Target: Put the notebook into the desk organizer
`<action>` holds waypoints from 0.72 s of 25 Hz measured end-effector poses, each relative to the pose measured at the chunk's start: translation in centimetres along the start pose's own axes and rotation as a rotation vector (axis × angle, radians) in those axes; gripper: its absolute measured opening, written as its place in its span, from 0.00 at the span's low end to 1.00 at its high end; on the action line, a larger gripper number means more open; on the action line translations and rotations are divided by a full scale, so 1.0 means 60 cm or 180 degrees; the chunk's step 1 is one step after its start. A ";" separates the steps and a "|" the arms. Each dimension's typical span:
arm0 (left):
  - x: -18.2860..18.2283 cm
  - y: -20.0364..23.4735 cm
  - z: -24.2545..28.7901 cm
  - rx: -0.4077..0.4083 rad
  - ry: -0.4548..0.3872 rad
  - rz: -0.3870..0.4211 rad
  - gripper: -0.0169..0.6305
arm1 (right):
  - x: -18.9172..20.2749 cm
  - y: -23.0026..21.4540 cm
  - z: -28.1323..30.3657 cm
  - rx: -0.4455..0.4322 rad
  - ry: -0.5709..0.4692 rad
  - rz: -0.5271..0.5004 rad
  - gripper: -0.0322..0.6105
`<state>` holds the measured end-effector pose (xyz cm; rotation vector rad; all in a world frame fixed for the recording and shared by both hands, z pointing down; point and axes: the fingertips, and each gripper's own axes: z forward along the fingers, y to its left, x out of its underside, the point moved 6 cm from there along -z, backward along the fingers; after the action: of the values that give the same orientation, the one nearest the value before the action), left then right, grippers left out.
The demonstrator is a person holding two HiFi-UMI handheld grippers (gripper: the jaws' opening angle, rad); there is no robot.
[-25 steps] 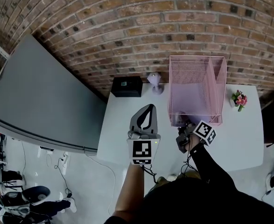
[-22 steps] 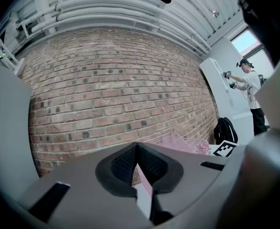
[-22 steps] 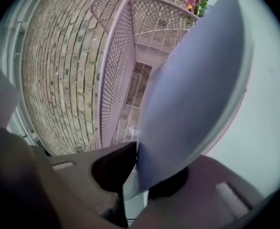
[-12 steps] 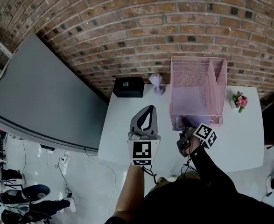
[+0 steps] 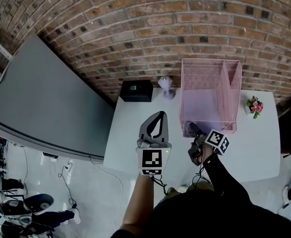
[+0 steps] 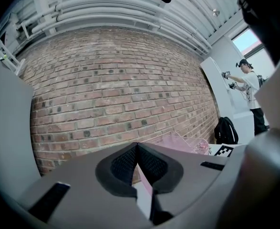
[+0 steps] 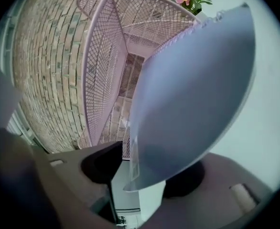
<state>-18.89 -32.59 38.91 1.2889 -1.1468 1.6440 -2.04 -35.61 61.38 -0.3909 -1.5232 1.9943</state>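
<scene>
White table (image 5: 128, 128), pink desk organizer (image 5: 204, 76), brick wall (image 5: 160, 29), grey panel (image 5: 46, 98) left

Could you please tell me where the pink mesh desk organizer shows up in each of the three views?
Head view: the desk organizer stands right of centre, on the white table near the brick wall.
Left gripper view: a pale pink sliver, low and right of centre.
Right gripper view: its mesh fills the upper left and centre, behind the notebook.
Shared landmark: the brick wall behind it, in all three.
</scene>
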 end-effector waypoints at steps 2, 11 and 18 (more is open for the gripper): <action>-0.003 -0.003 -0.003 0.0023 -0.0027 0.0008 0.04 | 0.008 -0.004 -0.007 0.0013 0.0025 -0.0043 0.42; -0.007 -0.026 -0.028 0.0102 -0.0043 0.0014 0.04 | 0.044 0.008 -0.053 -0.0034 0.0171 -0.0444 0.42; -0.012 -0.051 -0.056 0.0178 -0.0086 0.0023 0.04 | 0.074 0.008 -0.092 0.0260 0.0490 -0.1704 0.42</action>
<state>-16.95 -28.43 38.53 1.3474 -1.1299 1.6794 -2.55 -28.70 59.81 -0.0834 -1.2791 1.5598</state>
